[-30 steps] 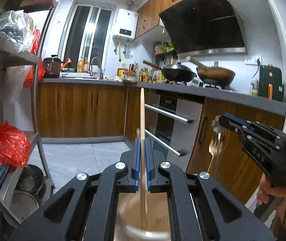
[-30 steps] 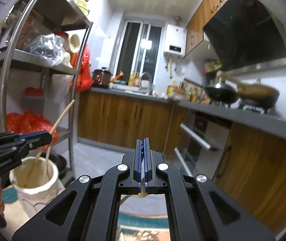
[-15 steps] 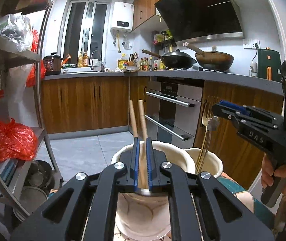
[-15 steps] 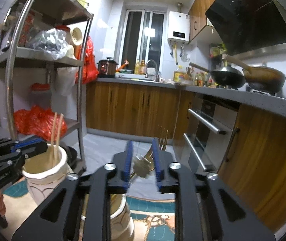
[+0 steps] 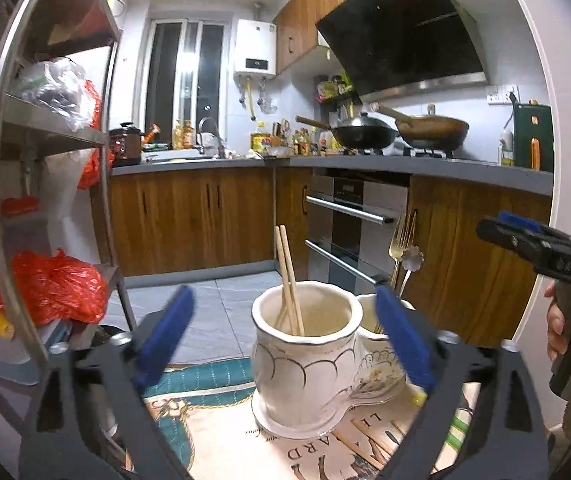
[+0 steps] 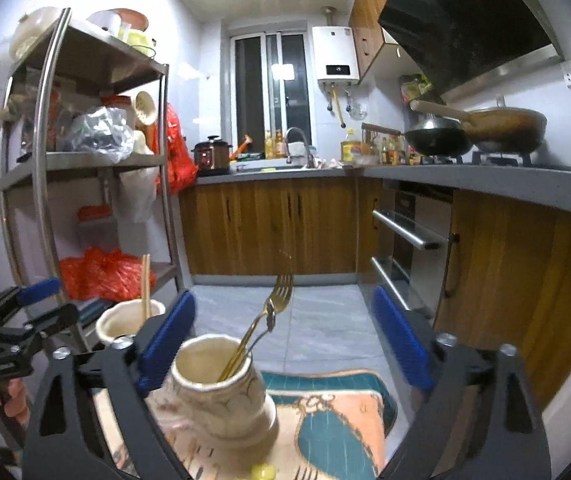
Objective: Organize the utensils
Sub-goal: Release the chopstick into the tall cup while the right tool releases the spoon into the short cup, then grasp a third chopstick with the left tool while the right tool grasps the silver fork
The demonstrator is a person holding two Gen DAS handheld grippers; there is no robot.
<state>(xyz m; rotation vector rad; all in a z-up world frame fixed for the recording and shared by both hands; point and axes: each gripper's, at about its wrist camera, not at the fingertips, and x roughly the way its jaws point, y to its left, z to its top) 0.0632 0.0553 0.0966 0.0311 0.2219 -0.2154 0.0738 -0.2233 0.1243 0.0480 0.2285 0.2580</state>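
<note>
Both claws have just been opening and now stand fully spread, nothing between the pads. The left claw (image 5: 285, 344) faces the taller cream holder (image 5: 303, 364), where the chopsticks (image 5: 288, 276) stand upright. The right claw (image 6: 285, 340) faces the smaller holder (image 6: 221, 390), where the gold fork (image 6: 273, 306) leans tines-up. Both holders sit on a patterned mat (image 5: 221, 420) on the worktop. Withdraw each claw straight back, pads clear of rims and handles. Loose items at the mat's near edge probably come next.
</note>
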